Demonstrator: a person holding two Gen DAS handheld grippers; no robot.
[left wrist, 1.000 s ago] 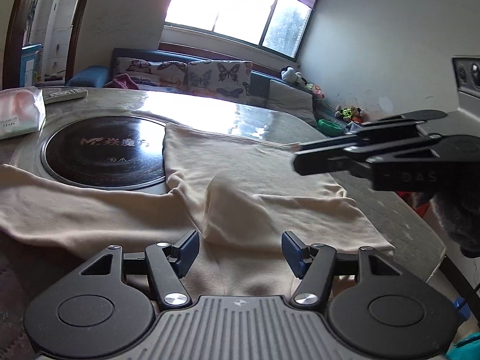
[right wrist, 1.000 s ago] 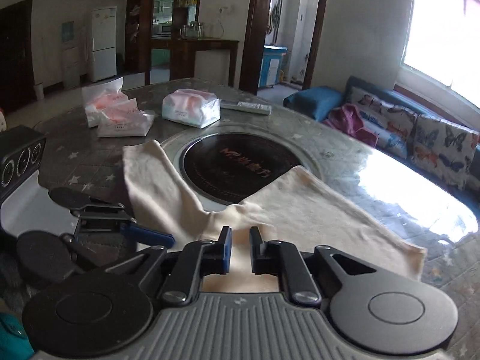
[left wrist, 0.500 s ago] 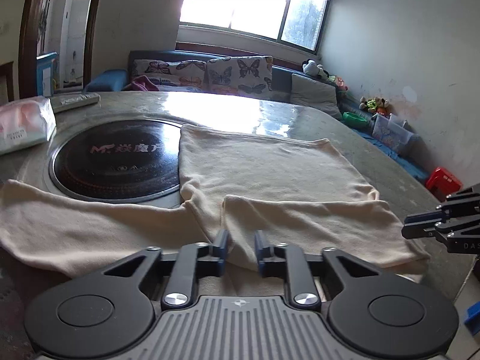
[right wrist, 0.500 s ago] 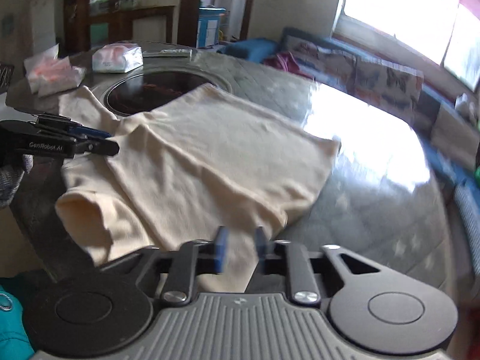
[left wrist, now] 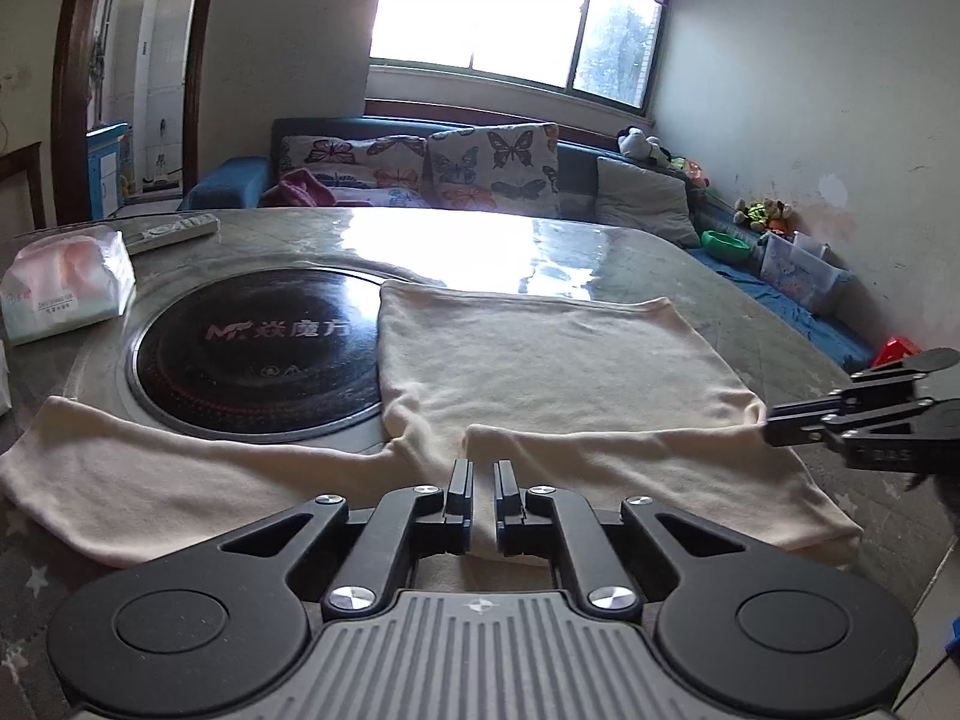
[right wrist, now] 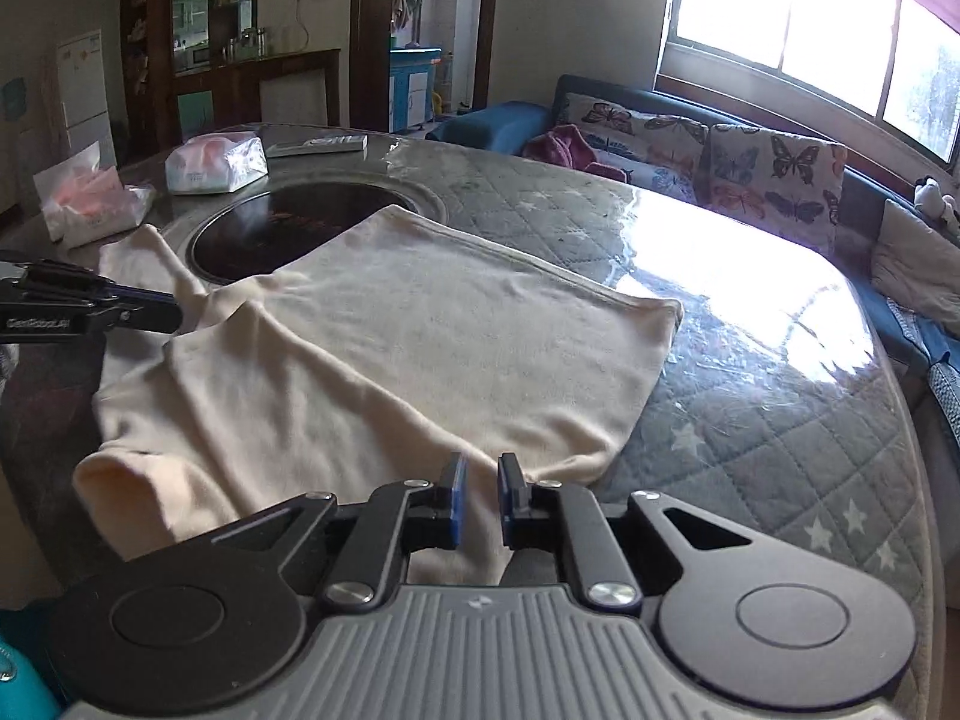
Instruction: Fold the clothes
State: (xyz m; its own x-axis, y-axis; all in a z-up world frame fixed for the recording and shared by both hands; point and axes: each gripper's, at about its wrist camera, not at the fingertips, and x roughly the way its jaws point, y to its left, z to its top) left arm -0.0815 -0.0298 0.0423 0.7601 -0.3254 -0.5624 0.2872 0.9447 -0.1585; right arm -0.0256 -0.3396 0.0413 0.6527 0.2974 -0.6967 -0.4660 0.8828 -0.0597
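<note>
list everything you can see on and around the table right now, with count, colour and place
garment: 1, cream, spread on the table's near side, one sleeve folded in
induction cooktop: 1, black, round, set into the table's centre
table: 1, grey quilted star cover under clear film
tissue packs: 3, white and pink, far side beyond the cooktop
remote control: 1, pale grey, far edge
sofa: 1, blue, butterfly cushions, under the window
left gripper: 1, black, nearly closed over the garment's near edge
right gripper: 1, black, blue pads, narrow gap at the hem
</note>
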